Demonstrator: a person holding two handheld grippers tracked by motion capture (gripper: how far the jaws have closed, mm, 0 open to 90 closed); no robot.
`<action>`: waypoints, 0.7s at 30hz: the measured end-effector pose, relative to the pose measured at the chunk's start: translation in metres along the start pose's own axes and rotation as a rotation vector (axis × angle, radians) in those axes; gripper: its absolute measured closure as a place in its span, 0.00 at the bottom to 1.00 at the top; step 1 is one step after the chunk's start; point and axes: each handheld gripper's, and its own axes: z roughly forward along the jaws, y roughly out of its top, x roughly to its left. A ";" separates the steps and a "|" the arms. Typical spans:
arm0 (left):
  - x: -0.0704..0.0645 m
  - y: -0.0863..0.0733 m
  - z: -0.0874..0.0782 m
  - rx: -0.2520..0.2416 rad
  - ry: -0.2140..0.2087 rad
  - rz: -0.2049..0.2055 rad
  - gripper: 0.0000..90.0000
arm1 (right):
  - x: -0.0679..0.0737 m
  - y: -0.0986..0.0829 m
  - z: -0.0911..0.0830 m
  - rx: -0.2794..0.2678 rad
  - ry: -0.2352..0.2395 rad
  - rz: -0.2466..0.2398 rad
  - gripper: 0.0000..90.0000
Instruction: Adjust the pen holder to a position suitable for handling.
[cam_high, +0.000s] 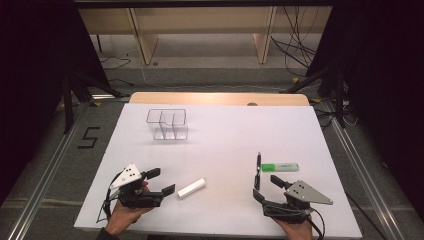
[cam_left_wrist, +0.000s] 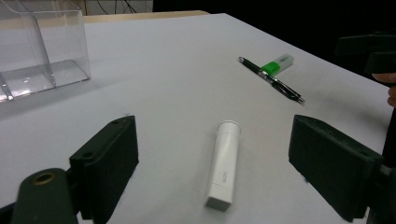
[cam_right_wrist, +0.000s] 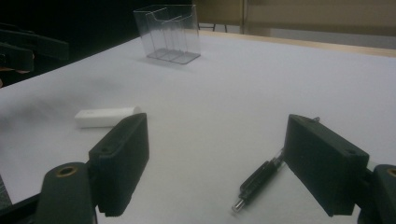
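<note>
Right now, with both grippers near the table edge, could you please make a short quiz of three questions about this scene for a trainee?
1. True or false: the left gripper has its jaws shut on the white tube.
2. Which thing lies between the open jaws of the right gripper? A) black pen B) clear organizer C) white tube
3. Fill in: the green highlighter lies touching or right beside the black ____.

Key: 1 false, the jaws stand open and apart from the tube. 2 A. 3 pen.
</note>
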 end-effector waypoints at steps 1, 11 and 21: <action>0.001 0.001 0.000 0.003 0.007 -0.002 0.17 | 0.000 0.000 0.000 -0.001 -0.002 0.000 0.26; 0.012 0.018 -0.004 -0.031 0.029 -0.093 0.17 | -0.002 0.000 0.000 -0.006 -0.012 0.013 0.26; 0.032 0.033 -0.003 -0.005 0.133 -0.091 0.17 | -0.002 0.000 -0.001 -0.006 -0.011 0.015 0.27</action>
